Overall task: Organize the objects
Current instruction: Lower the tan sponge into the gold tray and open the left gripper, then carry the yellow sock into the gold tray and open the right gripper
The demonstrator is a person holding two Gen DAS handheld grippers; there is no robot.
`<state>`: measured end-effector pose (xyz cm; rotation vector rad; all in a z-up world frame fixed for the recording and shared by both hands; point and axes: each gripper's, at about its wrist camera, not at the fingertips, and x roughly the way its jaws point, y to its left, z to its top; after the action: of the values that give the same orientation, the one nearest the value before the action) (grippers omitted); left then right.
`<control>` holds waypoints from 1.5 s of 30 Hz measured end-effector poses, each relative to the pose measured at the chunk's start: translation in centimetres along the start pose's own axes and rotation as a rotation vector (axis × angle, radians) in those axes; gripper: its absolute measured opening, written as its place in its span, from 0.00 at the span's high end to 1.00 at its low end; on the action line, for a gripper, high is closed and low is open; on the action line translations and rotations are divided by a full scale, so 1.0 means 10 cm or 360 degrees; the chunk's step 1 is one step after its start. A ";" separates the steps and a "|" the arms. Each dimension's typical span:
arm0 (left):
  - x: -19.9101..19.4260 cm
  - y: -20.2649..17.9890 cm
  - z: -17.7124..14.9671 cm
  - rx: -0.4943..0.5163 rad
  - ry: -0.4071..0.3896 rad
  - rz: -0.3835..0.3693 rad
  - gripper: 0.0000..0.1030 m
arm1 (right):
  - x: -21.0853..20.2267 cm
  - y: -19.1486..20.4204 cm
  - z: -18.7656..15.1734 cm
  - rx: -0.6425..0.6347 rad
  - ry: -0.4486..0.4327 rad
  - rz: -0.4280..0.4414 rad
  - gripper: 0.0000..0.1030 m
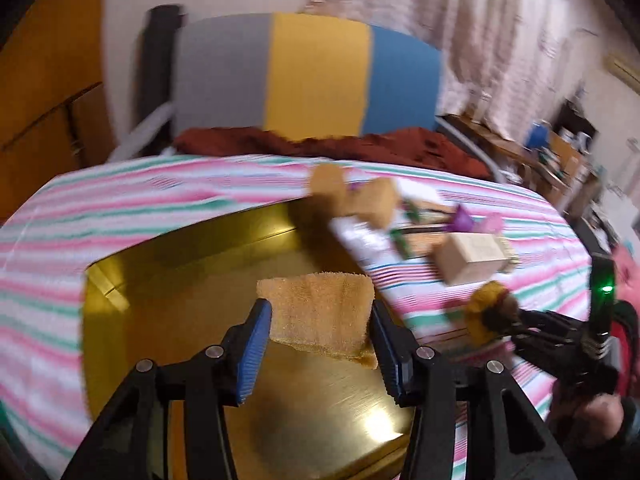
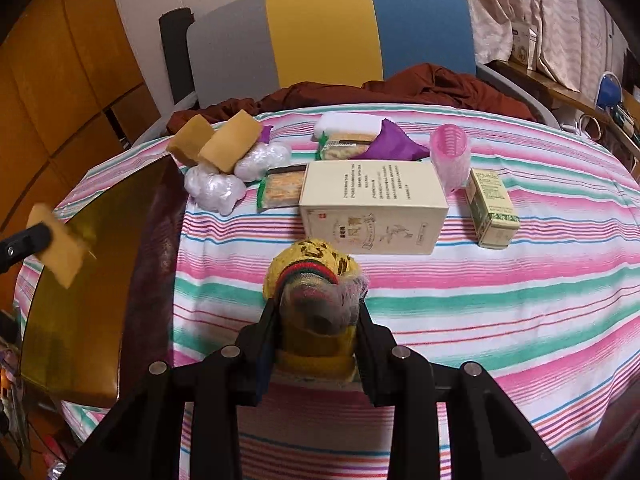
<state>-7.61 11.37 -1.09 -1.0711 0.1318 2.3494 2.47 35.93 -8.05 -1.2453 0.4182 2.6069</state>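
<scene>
My left gripper (image 1: 320,320) is shut on a tan sponge (image 1: 320,312) and holds it above a shiny gold tray (image 1: 168,304). The sponge also shows at the left edge of the right wrist view (image 2: 60,246), over the tray (image 2: 80,300). My right gripper (image 2: 318,320) is shut on a yellow knitted item (image 2: 312,300) with red and green bands, above the striped tablecloth (image 2: 480,300). It also shows in the left wrist view (image 1: 486,308).
On the cloth lie two more tan sponges (image 2: 216,142), white plastic bundles (image 2: 236,176), snack packets (image 2: 280,188), a cream box (image 2: 372,204), a small green box (image 2: 492,208), a pink cup (image 2: 450,156) and a purple bag (image 2: 392,142). A chair (image 2: 328,32) stands behind.
</scene>
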 end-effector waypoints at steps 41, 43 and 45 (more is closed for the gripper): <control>-0.52 0.69 -0.70 -0.0413 -0.0171 0.0374 0.08 | 0.07 0.03 -0.27 -0.0052 0.0011 -0.0150 0.65; -0.57 0.68 -0.71 -0.0417 -0.0173 0.0373 0.08 | 0.08 0.03 -0.28 -0.0052 0.0010 -0.0149 0.65; -0.59 0.67 -0.73 -0.0422 -0.0171 0.0363 0.08 | 0.08 0.03 -0.29 -0.0053 0.0007 -0.0152 0.64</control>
<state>-3.09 0.89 -2.67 -1.0973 -0.1066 2.6812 3.98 34.68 -10.40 -1.2497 0.3091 2.5417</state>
